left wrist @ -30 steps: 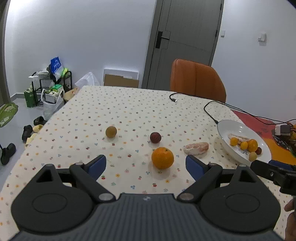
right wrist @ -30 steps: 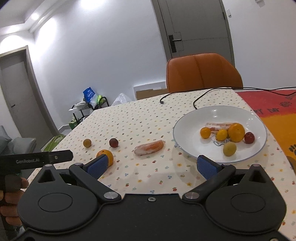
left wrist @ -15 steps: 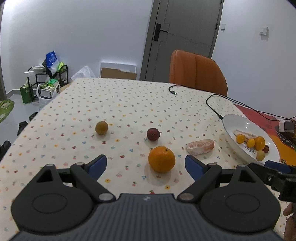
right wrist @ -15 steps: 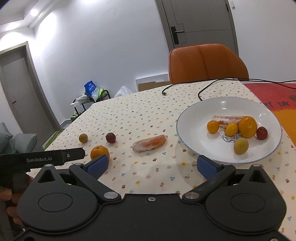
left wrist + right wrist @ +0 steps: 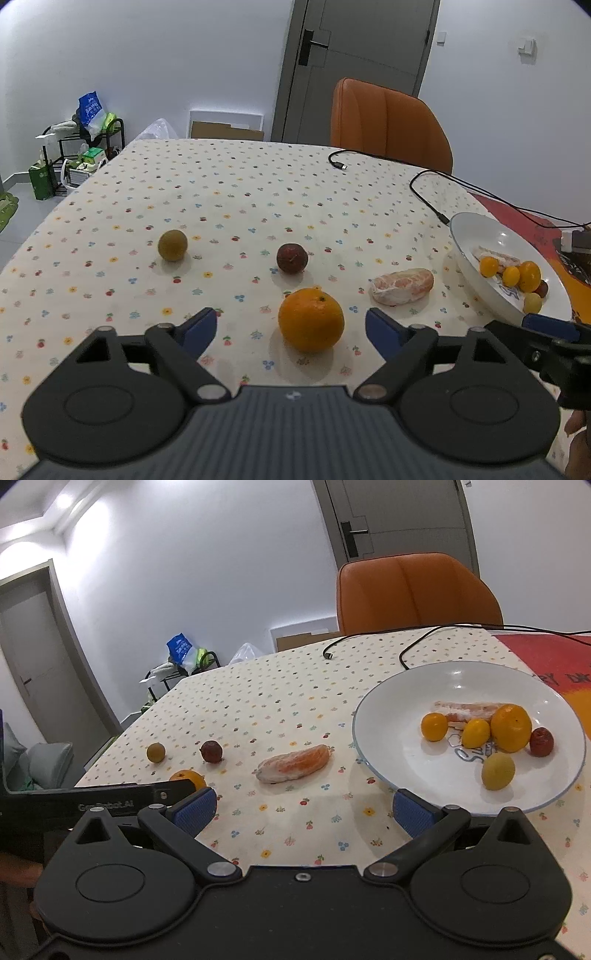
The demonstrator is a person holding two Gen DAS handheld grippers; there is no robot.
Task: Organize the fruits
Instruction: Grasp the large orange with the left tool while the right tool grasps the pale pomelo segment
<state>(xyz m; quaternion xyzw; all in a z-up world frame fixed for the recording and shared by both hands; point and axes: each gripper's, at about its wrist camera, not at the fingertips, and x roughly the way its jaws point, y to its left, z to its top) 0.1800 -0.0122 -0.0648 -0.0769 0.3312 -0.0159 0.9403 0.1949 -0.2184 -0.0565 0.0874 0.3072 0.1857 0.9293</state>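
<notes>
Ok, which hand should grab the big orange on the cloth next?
Left. Its tool is open with the big orange between its fingers; the right tool, also open, faces the plate.

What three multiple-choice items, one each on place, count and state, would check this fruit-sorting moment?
1. Where is the peeled citrus segment?
A. on the tablecloth beside the white plate
B. in the plate
C. on the chair

2. How many fruits lie loose on the tablecloth?
A. two
B. four
C. six

3. How is the left tool?
A. shut on the big orange
B. shut, empty
C. open, the orange ahead between its fingers

Key: 1 A, it lies left of the rim; 2 B, olive, dark red, orange, segment; 3 C, both pads stand clear.
</notes>
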